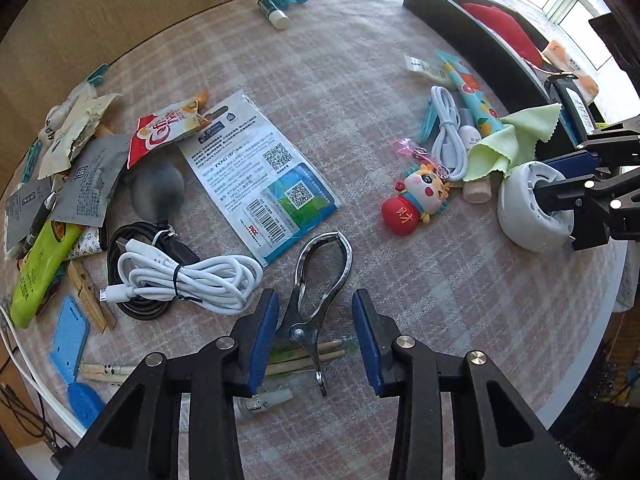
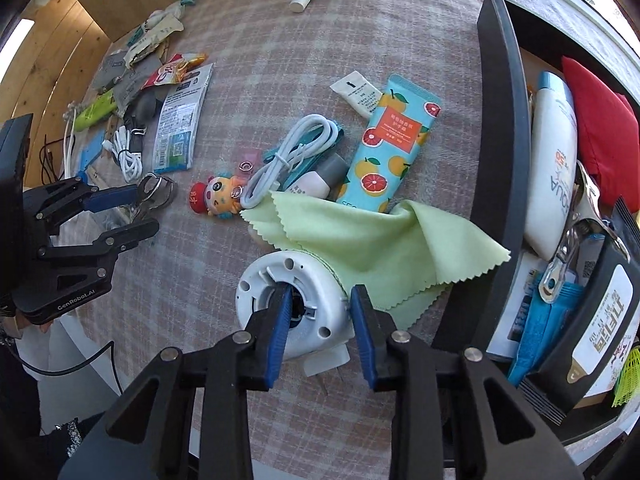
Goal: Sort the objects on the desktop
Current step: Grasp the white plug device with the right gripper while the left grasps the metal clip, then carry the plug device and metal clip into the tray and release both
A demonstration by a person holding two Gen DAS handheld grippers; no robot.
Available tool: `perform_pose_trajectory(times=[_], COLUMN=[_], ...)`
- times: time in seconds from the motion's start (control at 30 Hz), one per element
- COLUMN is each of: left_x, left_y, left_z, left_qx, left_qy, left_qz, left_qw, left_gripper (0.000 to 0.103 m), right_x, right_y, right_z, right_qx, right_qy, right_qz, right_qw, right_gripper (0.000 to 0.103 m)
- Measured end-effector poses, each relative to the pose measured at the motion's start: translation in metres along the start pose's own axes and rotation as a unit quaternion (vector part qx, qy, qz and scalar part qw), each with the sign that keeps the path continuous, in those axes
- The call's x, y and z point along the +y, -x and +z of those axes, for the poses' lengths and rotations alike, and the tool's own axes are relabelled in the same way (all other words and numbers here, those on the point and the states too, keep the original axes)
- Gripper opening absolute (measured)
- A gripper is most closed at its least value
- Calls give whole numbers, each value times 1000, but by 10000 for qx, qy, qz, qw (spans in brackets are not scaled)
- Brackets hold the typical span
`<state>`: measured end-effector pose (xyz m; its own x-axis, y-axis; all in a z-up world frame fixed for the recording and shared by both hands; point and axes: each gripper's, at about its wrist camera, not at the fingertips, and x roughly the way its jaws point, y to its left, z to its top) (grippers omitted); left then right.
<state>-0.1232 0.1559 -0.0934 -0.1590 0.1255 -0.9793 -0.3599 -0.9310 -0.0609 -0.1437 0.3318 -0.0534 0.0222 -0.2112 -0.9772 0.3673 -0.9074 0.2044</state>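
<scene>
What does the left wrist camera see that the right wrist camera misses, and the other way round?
Only the left wrist view shows the metal clip up close, lying between the open left gripper fingers. Only the right wrist view looks into the black bin, showing a white sunscreen bottle and a red pouch. Both show the white round gadget the right gripper straddles, the green cloth and the doll keychain.

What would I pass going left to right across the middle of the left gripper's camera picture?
Green packet → white cable bundle → barcode card → metal clip → cartoon keychain doll → white round gadget.
</scene>
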Motion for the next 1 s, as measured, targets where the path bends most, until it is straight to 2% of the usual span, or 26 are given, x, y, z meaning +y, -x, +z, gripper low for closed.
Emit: perform_pose_trajectory(times=[0.03,0.23,0.4,0.53,0.67,0.83,1.0], left_x=[0,-8,-9,-9,-11,-31,-51], left_y=[0,6,16,29,43,62,74], left_z=[1,3,0,-2,1,4,23], left_qx=[7,-26,-122,-249,-341,-510,-677], left_qy=[16,-8,116,221,356,266,58], left_qz=[-7,-8,-157,-218,-301,-314,-418], left_qw=[10000,10000,9997,9992,9983,9979,9968], left_gripper=[27,17,17,17,17,17,17], right_x=[1,2,-5,-13,-15,-18,-25], right_y=[0,-1,2,9,14,29,50], right_z=[0,3,4,2,-5,-17,-26], right_qx=[0,48,46,-51,-180,-426,-782], right_qy=[25,25,-112,-200,-274,-388,-537], right_qz=[-1,83,260,413,510,700,850], right_qw=[10000,10000,9996,9989,9982,9959,9919], right_gripper=[30,30,27,20,19,17,17])
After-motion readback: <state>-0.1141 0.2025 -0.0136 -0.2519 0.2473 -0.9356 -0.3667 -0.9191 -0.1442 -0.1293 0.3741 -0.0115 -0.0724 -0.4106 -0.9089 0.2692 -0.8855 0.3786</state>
